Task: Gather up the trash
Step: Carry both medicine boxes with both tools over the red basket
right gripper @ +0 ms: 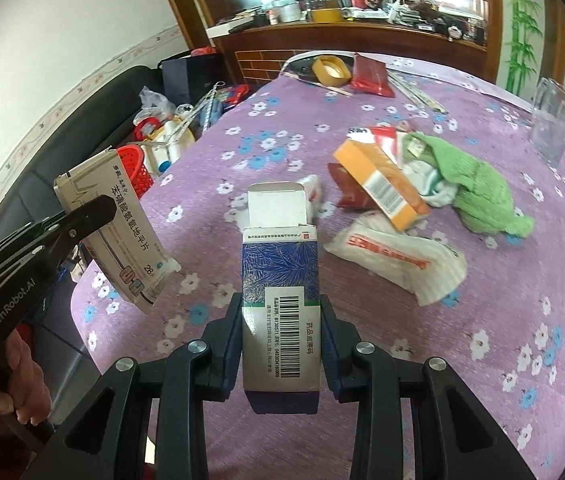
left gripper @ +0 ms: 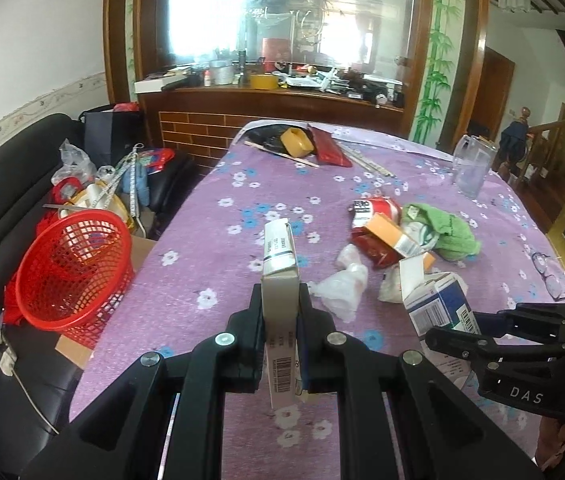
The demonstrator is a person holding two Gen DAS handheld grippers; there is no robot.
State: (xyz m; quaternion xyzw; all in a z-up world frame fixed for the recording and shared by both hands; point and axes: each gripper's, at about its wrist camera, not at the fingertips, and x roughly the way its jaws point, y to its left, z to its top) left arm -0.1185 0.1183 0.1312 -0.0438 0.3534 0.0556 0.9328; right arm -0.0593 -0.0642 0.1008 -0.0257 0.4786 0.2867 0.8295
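Boxes are already in both grips, so the step in hand looks like carrying them to the red mesh basket (left gripper: 72,276), which sits off the table's left edge on the dark sofa side, tilted with its mouth facing the table. The left gripper (left gripper: 280,320) is clamped on a white medicine box (left gripper: 278,280) held on edge, and it is the nearer one to the basket; I would swing it left first, bring the box over the open mouth, and only then loosen the jaws, since the tilted rim offers a narrow target and a box dropped early would land on the cardboard under the basket. The right gripper (right gripper: 280,332) is closed on a blue-and-white medicine box (right gripper: 280,300) with its top flap open, held upright; that flap could catch on the mesh, so it should go in bottom first. This box lies farther from the basket, toward the table's near right side, with the left gripper between it and the basket, so the two should not cross. Beyond both grippers from the basket, in the middle of the purple floral tablecloth (left gripper: 210,208), more trash waits: an orange box (right gripper: 382,184), a red wrapper (left gripper: 374,220), crumpled white plastic bags (left gripper: 342,288) and a green cloth (left gripper: 446,232).
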